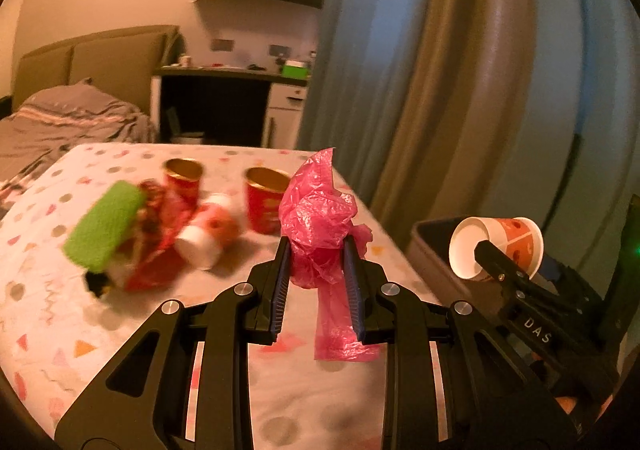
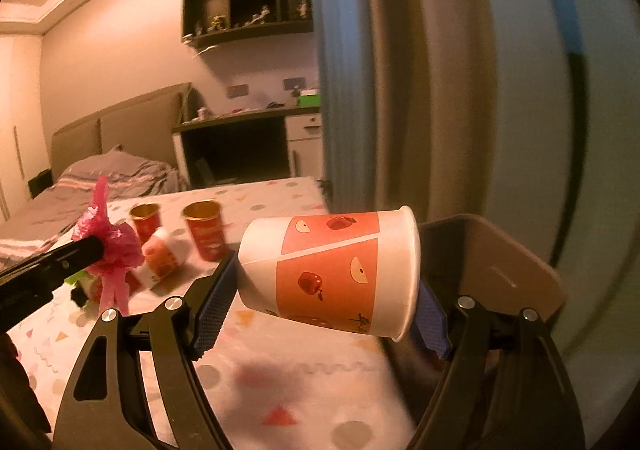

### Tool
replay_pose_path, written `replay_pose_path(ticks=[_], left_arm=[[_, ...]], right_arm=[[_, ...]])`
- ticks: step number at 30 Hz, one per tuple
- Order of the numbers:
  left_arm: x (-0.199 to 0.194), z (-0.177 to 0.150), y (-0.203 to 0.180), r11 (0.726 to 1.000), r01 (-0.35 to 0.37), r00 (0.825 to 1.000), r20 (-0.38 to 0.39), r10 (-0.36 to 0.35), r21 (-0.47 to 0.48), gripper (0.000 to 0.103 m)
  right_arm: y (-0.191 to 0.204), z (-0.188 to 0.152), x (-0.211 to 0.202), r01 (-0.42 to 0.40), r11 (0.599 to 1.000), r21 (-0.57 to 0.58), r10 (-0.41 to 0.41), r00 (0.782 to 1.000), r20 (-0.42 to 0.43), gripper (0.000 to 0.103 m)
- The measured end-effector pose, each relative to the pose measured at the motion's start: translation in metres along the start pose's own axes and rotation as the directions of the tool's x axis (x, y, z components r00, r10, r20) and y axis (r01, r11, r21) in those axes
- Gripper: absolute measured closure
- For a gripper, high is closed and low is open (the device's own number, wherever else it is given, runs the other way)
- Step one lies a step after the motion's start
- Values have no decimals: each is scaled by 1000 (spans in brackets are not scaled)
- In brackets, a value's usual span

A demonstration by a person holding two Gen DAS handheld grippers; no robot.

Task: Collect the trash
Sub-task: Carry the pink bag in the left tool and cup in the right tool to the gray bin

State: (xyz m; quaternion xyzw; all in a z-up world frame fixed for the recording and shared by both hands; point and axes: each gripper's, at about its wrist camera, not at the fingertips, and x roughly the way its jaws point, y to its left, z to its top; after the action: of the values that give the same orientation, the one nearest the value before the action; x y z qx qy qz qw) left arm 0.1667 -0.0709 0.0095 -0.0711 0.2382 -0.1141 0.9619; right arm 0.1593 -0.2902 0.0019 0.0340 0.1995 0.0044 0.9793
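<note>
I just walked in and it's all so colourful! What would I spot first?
Probably the crumpled pink bag, pinched in the left tool above the spotty table. Next, the apple-print paper cup, held sideways in the right tool beside a bin. Further back, two red cups stand near a heap of trash on the table.

"DAS" in white letters on right tongs [image 1: 510,262]
</note>
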Motion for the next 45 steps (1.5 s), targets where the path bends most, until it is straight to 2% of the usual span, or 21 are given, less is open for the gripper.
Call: replay_pose_path(ticks=[13, 19, 27, 45], left_arm=[[48, 8, -111, 978, 166, 985, 24, -171, 130, 78], [83, 3, -145, 965, 203, 979, -3, -206, 168, 78], [118, -11, -169, 954, 240, 970, -64, -233, 181, 78], [148, -23, -192, 936, 294, 954, -124, -274, 195, 78]], right_arm=[[-83, 0, -9, 145, 987, 76, -148, 988, 40, 27], [-110, 1, -5, 189, 977, 101, -195, 979, 51, 27], [-127, -2, -2, 211, 970, 122, -218, 975, 50, 27], [-147, -1, 10, 226, 963, 146, -233, 972, 35, 27]])
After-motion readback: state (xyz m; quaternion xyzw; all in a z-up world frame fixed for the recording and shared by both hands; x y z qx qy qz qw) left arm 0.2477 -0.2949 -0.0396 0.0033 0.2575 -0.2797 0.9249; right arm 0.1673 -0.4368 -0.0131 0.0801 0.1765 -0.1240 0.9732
